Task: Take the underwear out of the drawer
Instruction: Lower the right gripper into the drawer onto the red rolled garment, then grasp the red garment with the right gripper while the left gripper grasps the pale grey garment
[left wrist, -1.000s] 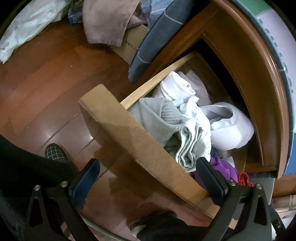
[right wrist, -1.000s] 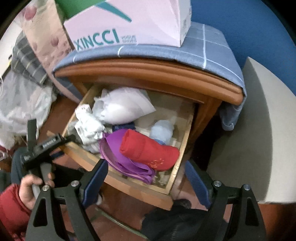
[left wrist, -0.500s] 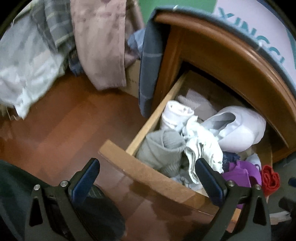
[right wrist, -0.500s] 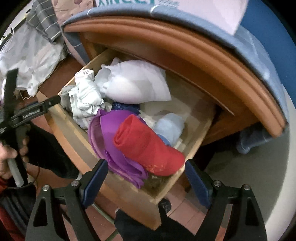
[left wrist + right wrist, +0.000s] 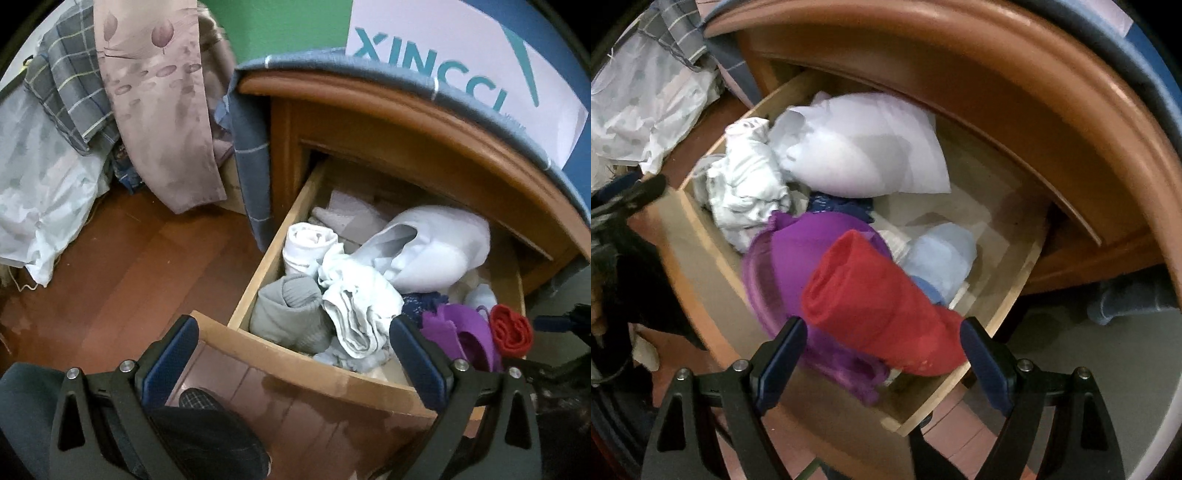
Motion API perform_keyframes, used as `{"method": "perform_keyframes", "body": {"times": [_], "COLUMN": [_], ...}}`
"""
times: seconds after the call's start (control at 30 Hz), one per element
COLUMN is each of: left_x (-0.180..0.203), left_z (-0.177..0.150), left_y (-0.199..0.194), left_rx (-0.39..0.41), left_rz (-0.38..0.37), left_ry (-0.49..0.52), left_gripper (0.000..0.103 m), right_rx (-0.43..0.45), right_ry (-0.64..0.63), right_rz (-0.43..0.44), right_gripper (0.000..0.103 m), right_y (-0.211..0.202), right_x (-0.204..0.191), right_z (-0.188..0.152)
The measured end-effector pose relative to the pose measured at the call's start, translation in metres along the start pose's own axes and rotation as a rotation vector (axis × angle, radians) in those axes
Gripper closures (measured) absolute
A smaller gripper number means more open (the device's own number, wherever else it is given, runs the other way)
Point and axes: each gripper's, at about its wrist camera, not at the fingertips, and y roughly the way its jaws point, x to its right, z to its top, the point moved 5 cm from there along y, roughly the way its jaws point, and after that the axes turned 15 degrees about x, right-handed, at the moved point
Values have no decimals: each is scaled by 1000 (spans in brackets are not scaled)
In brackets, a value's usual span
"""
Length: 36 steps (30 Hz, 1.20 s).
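The wooden drawer stands pulled open and is full of clothes. In the right wrist view a rolled red underwear lies on a purple garment, with a white bundle and a crumpled pale cloth behind. My right gripper is open, its fingers on either side of the red roll's near end, just above it. My left gripper is open and empty over the drawer's front edge, near a grey roll and pale cloth. The red roll shows at the right there.
The nightstand has a blue cloth and a pink box on top. Hanging fabrics and a white bag lie left on the wood floor. A slippered foot is below the left gripper.
My right gripper has moved down and closer to the red roll, which now lies between its fingers. My left gripper has drawn back and tilted up, showing more of the drawer and nightstand.
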Motion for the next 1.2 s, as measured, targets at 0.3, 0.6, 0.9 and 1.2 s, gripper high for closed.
{"method": "perform_keyframes", "body": {"times": [0.3,0.6,0.9,1.2], "left_x": [4,30,48,46], "left_z": [22,22,13,9], "left_y": [-12,-14,-9,18], "left_rx": [39,16,-58,-154], "left_rz": [-75,-250,-393,-360], "left_ry": [119,198,227,252], "left_gripper": [0,0,0,0], "right_rx": [42,35,23,73], "right_ry": [110,140,176,225], "right_rz": [4,-37,-66,-78], "right_gripper": [19,37,48,67], "right_y": [17,34,49,43], "right_x": [19,26,31,35], "right_z": [3,-2,-3,-4]}}
